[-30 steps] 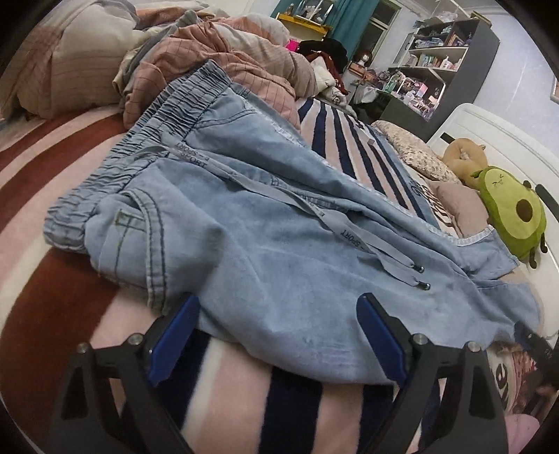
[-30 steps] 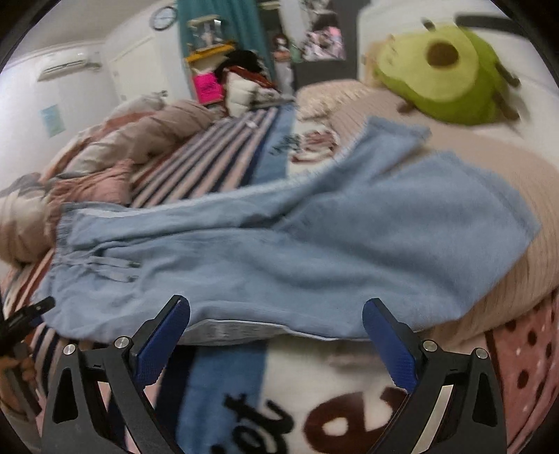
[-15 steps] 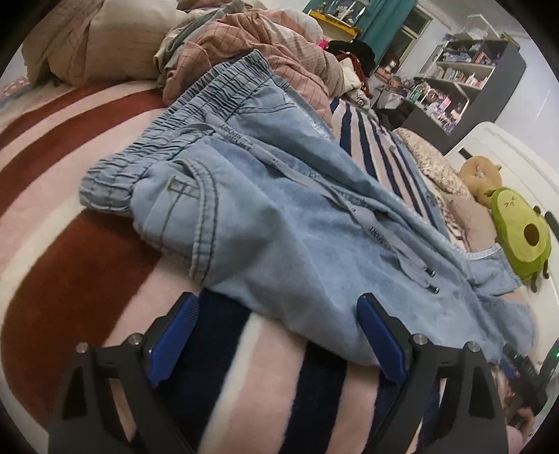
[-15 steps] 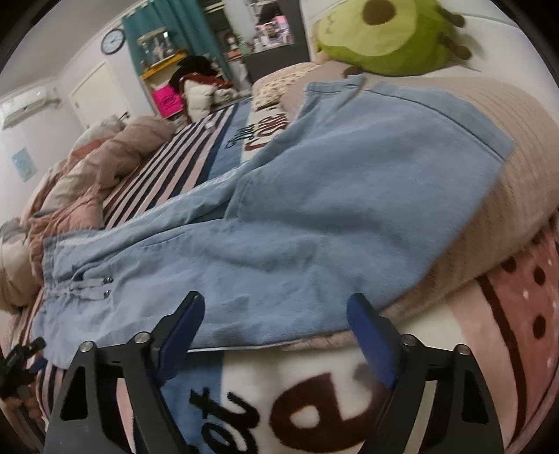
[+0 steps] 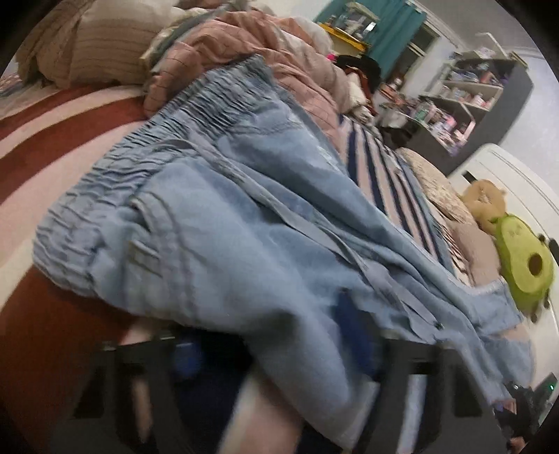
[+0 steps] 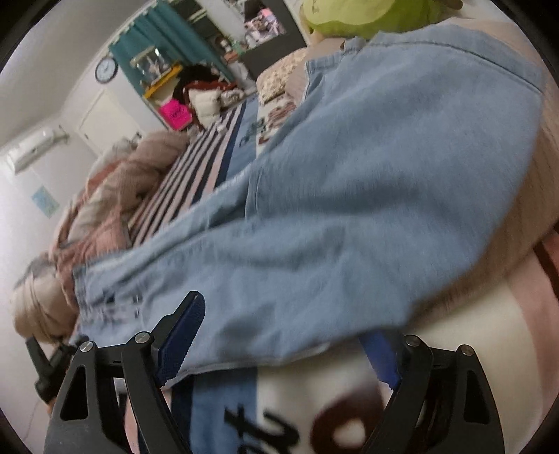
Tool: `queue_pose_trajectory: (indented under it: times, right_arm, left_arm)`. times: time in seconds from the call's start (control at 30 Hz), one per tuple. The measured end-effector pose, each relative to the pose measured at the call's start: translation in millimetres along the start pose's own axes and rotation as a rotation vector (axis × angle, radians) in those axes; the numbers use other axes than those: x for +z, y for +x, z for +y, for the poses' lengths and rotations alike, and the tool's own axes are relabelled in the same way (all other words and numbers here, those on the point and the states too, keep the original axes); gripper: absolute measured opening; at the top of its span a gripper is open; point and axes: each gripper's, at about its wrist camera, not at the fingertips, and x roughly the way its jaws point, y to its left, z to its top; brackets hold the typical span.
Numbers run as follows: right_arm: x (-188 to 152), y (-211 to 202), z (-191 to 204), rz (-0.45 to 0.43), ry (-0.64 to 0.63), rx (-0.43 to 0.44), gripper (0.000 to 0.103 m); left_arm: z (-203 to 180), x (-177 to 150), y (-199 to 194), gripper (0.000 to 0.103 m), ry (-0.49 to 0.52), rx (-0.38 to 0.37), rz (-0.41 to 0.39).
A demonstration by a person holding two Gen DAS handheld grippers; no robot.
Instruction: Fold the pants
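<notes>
Light blue denim pants [image 5: 244,223] lie spread on the bed, elastic waistband [image 5: 146,146] to the left, drawstrings [image 5: 401,300] trailing across the front. In the left wrist view my left gripper [image 5: 276,335] is open and the near edge of the hip drapes over and between its blue pads [image 5: 353,331]; the image is blurred. In the right wrist view the pants leg [image 6: 367,195] runs up to the right. My right gripper [image 6: 283,345] is open, with the leg's near edge lying between its pads [image 6: 181,342].
A striped fleece blanket [image 5: 52,146] covers the bed. Crumpled pink bedding [image 5: 244,45] lies behind the waistband. An avocado plush [image 5: 524,258] sits by the headboard, and it also shows in the right wrist view [image 6: 367,14]. Shelves [image 5: 464,87] stand beyond the bed.
Both grippers have pushed forward into the pants' near edge. The fabric now lies over and between the pads, where before it lay just ahead of them. Both views have tilted.
</notes>
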Motion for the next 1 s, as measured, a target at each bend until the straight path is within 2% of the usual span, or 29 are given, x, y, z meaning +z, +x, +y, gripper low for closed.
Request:
queue_pose_trajectory:
  times: [0.03, 0.1, 0.13, 0.2, 0.3, 0.4, 0.63, 0.87, 1.0]
  right_arm:
    - [3, 1, 1, -0.02, 0.001, 0.001, 0.078]
    - [11, 3, 7, -0.063, -0.012, -0.016, 0.058]
    - [13, 3, 8, -0.074, -0.019, -0.02, 0.053]
    - [17, 0, 13, -0.103, -0.045, -0.045, 0.027]
    - [19, -7, 16, -0.13, -0.081, -0.071, 0.013]
    - [19, -11, 18, -0.135, -0.096, -0.075, 0.009]
    - [13, -29, 21, -0.144, -0.126, -0.058, 0.007]
    - [3, -48, 23, -0.131, -0.132, -0.024, 0.006]
    - [-7, -61, 29, -0.123, -0.176, -0.012, 0.005]
  left_arm:
    - [5, 4, 1, 0.044, -0.026, -0.01, -0.008]
    - [9, 7, -1, 0.04, -0.044, -0.027, -0.021]
    - [9, 8, -3, 0.038, -0.041, -0.025, -0.028]
    - [7, 7, -8, 0.034, -0.023, -0.008, -0.044]
    - [6, 5, -18, 0.027, -0.007, 0.012, -0.067]
    - [9, 6, -31, 0.023, -0.01, 0.018, -0.091]
    - [11, -1, -60, 0.015, 0.019, 0.04, -0.115]
    - [21, -17, -94, 0.012, 0.019, 0.068, -0.135]
    - [33, -26, -119, 0.011, 0.003, 0.086, -0.155]
